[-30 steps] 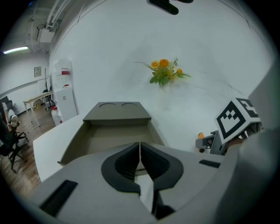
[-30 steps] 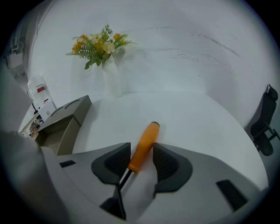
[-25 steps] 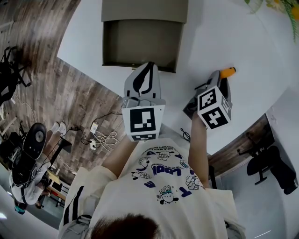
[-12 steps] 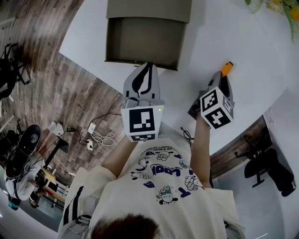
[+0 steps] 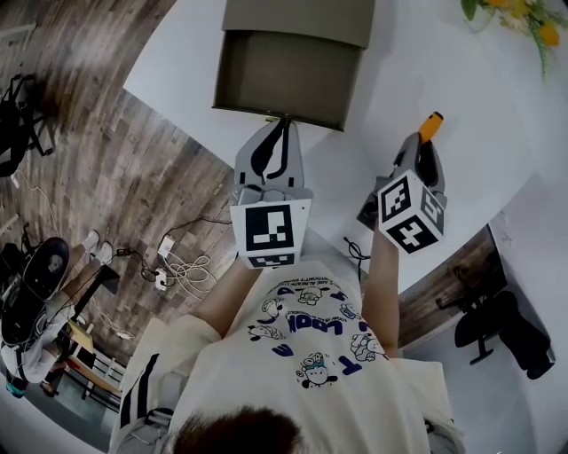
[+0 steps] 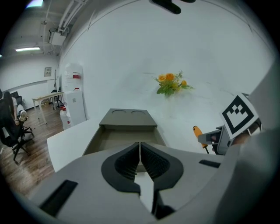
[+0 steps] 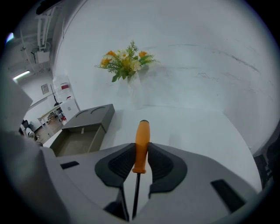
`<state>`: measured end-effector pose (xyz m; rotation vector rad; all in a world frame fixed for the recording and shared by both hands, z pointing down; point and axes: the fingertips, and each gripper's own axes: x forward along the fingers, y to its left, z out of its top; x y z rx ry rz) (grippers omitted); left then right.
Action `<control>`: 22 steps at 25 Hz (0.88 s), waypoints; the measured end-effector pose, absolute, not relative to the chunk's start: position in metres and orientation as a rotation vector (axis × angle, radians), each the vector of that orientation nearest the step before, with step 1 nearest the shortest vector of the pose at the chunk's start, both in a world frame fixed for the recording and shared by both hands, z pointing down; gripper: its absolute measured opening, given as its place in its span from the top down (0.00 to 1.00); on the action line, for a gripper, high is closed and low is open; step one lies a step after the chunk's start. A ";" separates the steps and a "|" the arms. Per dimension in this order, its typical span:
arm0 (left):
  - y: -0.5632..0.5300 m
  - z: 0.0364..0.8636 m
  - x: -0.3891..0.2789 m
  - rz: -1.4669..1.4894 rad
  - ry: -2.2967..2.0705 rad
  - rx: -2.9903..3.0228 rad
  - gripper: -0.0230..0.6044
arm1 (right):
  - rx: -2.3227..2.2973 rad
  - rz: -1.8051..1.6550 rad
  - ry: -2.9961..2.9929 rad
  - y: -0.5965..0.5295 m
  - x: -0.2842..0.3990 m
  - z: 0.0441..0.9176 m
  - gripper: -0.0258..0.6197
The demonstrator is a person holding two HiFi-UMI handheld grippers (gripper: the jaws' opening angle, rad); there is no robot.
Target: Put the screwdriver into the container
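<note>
The screwdriver (image 5: 430, 126) has an orange handle (image 7: 141, 144) and a thin dark shaft that runs back between the jaws. My right gripper (image 5: 421, 142) is shut on that handle (image 6: 197, 131), its jaws having just been closing on it, and holds it above the white table. The container (image 5: 284, 84) is an open grey-olive box to the far left of it (image 7: 81, 135). My left gripper (image 5: 283, 121) hovers at the box's near edge (image 6: 124, 135), jaws shut with nothing between them.
A vase of yellow and orange flowers (image 5: 519, 13) stands at the table's far right (image 7: 127, 61). The white table (image 5: 461, 80) ends close to my body. Wooden floor with cables (image 5: 182, 262) lies to the left, an office chair (image 5: 497, 324) to the right.
My right gripper has closed on the screwdriver and lifted it off the table, its handle now pointing away from me. The left gripper has barely moved.
</note>
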<state>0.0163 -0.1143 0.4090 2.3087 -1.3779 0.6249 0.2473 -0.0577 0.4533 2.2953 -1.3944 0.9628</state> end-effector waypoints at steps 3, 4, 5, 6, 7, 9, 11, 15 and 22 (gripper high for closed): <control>-0.115 0.400 0.011 0.590 -1.405 2.303 0.93 | 2.269 0.922 -1.453 -0.066 0.237 0.442 0.80; -0.116 0.397 0.009 0.579 -1.414 2.302 0.93 | 2.259 0.909 -1.472 -0.069 0.233 0.439 0.80; -0.116 0.395 0.008 0.569 -1.423 2.300 0.93 | 2.247 0.898 -1.492 -0.071 0.229 0.436 0.80; -0.117 0.392 0.006 0.559 -1.432 2.297 0.93 | 2.234 0.887 -1.511 -0.074 0.225 0.433 0.80; -0.118 0.390 0.003 0.549 -1.441 2.293 0.93 | 2.220 0.876 -1.530 -0.077 0.220 0.430 0.80; -0.120 0.386 -0.003 0.527 -1.462 2.283 0.93 | 2.191 0.843 -1.567 -0.084 0.210 0.423 0.80; -0.122 0.381 -0.009 0.506 -1.480 2.276 0.93 | 2.163 0.807 -1.605 -0.089 0.199 0.416 0.80; -0.125 0.376 -0.017 0.477 -1.509 2.259 0.93 | 2.100 0.735 -1.684 -0.104 0.177 0.405 0.80; -0.132 0.367 -0.020 0.428 -1.549 2.232 0.93 | 1.979 0.622 -1.797 -0.131 0.152 0.396 0.80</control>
